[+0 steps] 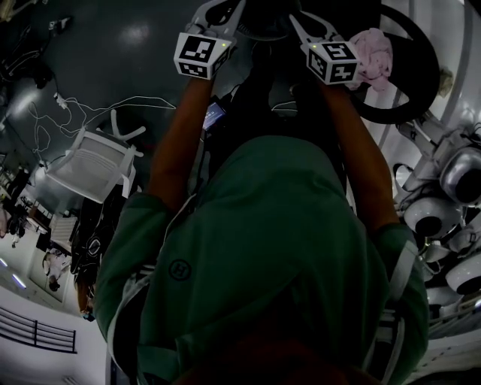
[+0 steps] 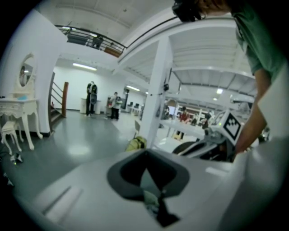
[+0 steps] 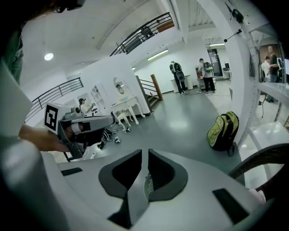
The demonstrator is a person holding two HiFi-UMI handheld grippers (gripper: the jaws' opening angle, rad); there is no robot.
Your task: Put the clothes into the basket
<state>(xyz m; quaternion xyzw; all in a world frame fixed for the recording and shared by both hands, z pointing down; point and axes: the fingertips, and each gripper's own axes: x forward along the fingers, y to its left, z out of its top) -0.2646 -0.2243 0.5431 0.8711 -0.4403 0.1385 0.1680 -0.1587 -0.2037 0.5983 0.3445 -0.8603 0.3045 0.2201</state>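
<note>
Head view: the left gripper [image 1: 215, 15] is held out ahead of the person, its fingers [image 2: 151, 199] clenched on nothing. Beside it, the right gripper [image 1: 314, 25] is carried alike, its fingers [image 3: 134, 198] drawn almost together and likewise empty. Just right of it, a pink garment [image 1: 373, 54] is seen bunched inside the dark round basket [image 1: 425, 72]. Neither gripper is judged loaded because that garment is already deposited. Further clothes are not identified.
</note>
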